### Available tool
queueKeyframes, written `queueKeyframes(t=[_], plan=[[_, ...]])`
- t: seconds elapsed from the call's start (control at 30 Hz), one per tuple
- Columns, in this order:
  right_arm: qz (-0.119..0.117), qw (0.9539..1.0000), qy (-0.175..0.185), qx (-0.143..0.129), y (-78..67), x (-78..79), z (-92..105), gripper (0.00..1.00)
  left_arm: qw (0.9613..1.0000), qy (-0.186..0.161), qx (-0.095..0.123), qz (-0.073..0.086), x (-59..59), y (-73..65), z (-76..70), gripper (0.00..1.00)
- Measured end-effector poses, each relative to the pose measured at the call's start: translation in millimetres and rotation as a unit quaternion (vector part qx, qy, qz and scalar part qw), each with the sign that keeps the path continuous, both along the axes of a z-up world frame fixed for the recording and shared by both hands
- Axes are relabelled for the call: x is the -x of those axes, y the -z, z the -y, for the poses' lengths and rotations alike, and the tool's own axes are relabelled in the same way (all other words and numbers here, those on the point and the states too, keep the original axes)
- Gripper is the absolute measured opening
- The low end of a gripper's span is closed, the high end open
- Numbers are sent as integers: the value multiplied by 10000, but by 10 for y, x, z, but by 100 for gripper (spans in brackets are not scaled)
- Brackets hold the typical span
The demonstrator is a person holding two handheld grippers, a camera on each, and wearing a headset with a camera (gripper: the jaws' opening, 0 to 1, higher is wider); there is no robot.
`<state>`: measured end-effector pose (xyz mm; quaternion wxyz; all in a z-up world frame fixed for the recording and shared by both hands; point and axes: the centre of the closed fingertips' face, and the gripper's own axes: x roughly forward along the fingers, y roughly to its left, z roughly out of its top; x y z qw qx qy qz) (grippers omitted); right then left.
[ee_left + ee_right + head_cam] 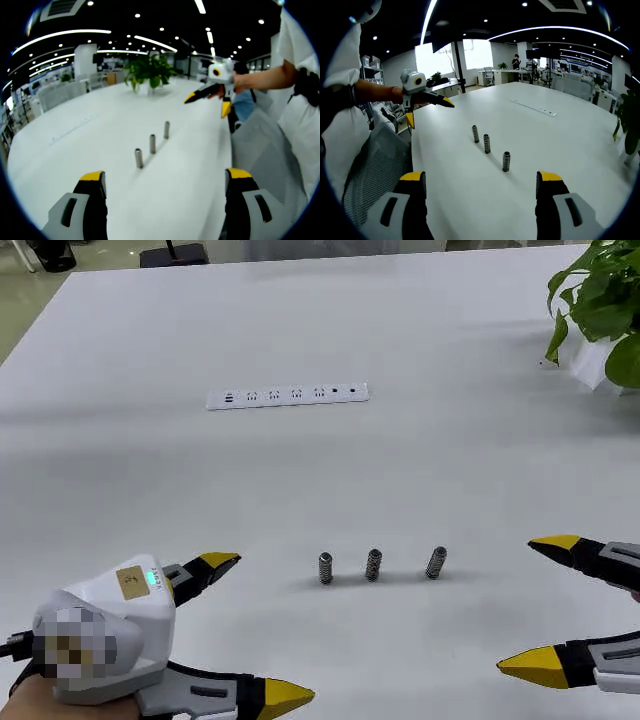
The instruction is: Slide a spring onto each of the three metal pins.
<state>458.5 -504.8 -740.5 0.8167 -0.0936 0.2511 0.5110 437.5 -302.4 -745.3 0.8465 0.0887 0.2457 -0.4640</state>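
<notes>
Evidently left gripper [265,628] and right gripper [520,605] fingers gape empty, flanking spring-sleeved pins [374,564].

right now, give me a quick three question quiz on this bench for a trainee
1. True or false: the left gripper and the right gripper are both open and hold nothing.
2. How many pins on the table already carry a spring? A) one B) two C) three
3. Fill in: on the table beyond the pins lies a long white ______.
Key: 1 true; 2 C; 3 power strip.
</notes>
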Motion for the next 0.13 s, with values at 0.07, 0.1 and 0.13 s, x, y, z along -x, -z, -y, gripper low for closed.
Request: queueKeyframes(t=[0.07, 0.1, 0.13], plan=[[-11, 10000, 2, 5, 5, -1, -2, 92, 10000, 0, 12, 2, 2, 0, 1, 100], [-11, 10000, 2, 5, 5, -2, -2, 92, 10000, -1, 19, -4, 4, 1, 2, 100], [-13, 10000, 0, 8, 7, -3, -4, 92, 10000, -3, 25, -10, 4, 5, 1, 100]])
